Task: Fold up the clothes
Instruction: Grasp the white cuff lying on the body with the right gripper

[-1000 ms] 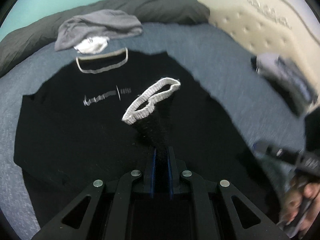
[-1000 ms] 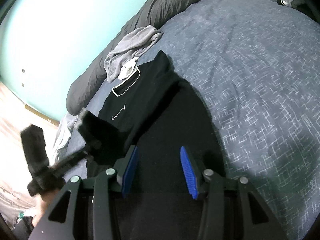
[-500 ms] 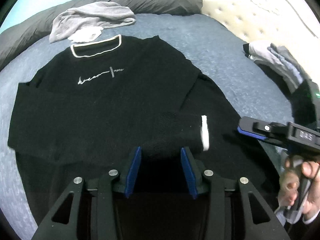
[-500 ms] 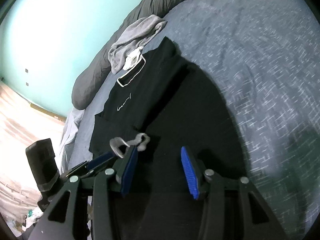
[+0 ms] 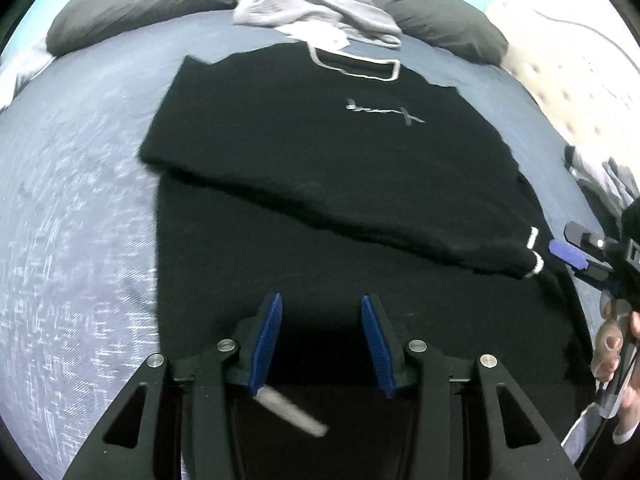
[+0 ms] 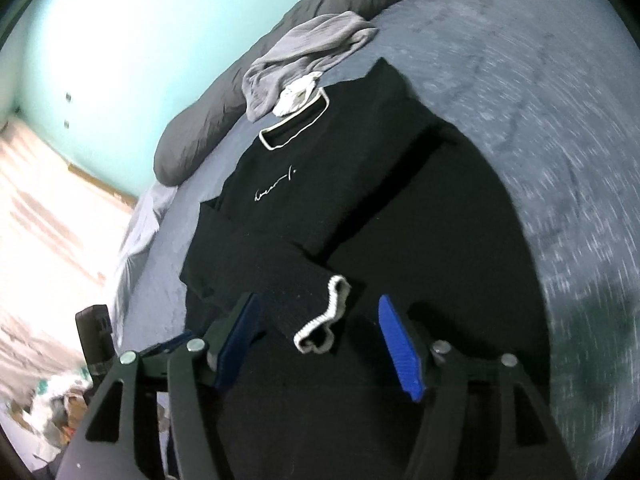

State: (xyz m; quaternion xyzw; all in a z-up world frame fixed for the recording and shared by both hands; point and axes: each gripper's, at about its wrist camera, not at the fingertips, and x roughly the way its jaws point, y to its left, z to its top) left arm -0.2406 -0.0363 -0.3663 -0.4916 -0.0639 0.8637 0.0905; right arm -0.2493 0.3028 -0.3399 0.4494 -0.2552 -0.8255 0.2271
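Our left gripper has let go of the white-edged knitted cuff it was pinching a second ago; its blue pads now stand apart with nothing between them, and it has slid back toward the hem of the black knitted sweater with white neck trim. That sleeve now lies folded across the sweater's body, cuff at the far side by our right gripper. Its jaws are opening, and the cuff lies in the gap, though the pads do not press on it. We judge one sleeve fold done, with the body folds still to come.

The sweater lies flat on the blue-grey bedspread, collar toward the crumpled grey garment. The hem near us is hidden under the gripper frames, and a pale blurred strip below the left pad cannot be identified.
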